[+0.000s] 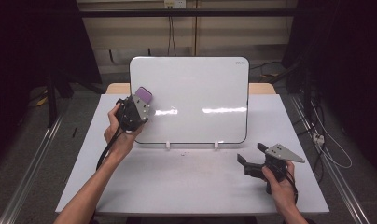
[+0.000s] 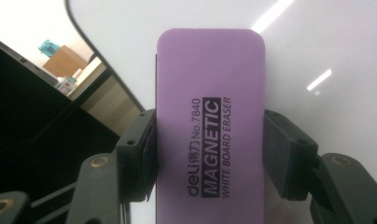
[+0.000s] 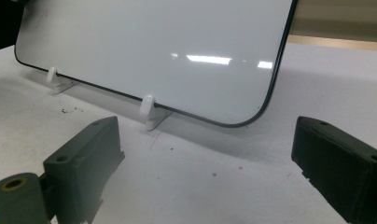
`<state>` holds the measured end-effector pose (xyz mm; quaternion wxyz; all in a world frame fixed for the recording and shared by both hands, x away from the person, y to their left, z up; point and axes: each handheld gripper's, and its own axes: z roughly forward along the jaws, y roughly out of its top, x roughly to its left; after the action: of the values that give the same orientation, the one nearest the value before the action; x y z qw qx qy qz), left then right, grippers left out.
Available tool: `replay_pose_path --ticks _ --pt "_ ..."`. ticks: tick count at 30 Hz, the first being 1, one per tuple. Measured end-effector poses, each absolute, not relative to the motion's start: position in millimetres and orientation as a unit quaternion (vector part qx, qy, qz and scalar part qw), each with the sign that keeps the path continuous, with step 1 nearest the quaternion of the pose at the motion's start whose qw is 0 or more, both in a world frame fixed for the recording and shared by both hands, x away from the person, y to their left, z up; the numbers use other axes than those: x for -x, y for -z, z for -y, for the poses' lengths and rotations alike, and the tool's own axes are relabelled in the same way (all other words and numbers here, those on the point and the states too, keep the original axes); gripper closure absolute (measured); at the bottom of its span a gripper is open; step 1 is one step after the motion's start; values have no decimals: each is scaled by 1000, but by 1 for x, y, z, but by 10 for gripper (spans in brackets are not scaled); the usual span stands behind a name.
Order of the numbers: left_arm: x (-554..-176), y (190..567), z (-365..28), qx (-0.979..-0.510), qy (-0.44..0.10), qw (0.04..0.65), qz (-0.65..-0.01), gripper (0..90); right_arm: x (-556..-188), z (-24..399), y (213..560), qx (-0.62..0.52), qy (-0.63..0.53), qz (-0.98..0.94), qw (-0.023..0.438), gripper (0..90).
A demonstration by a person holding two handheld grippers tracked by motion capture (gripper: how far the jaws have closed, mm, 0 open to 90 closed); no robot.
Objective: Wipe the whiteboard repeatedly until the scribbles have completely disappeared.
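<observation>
A white board (image 1: pixel 196 98) stands tilted on two small white feet at the table's middle; its surface looks blank, with light glare. My left gripper (image 1: pixel 139 103) is shut on a purple magnetic board eraser (image 1: pixel 143 94), held at the board's left edge. In the left gripper view the eraser (image 2: pixel 210 126) sits clamped between both pads, with the board (image 2: pixel 317 56) right behind it. My right gripper (image 1: pixel 251 154) stands open low over the table at the front right, with nothing between its fingers. The right gripper view looks at the board's lower right corner (image 3: pixel 252 116).
The white table (image 1: pixel 186 182) has bare room in front of the board. A few dark specks lie near the board's feet (image 3: pixel 149 112). Cables hang down behind the board, and others trail on the floor at the right. Metal rails run along both sides.
</observation>
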<state>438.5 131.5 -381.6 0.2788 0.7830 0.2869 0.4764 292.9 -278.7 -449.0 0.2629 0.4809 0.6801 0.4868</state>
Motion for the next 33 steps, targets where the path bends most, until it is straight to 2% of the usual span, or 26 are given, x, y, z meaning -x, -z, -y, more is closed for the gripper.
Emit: replay_pose_path --ticks 13,17,19,31,33 --pt "-391 430 -117 -821 -443 273 -236 414 -294 277 449 -480 -486 -682 262 81" --pt "-386 433 -116 -833 -435 265 -217 414 -294 276 449 -478 -487 -683 261 81" --pt "-390 429 -121 -831 -423 276 -232 414 -295 275 449 -476 -486 -685 260 81" --pt "-428 392 -150 -787 -449 291 -306 414 -296 274 450 -477 -485 -686 258 81" --pt "-432 388 -155 -781 -437 305 -326 414 -296 274 450 -477 -485 -686 258 81"
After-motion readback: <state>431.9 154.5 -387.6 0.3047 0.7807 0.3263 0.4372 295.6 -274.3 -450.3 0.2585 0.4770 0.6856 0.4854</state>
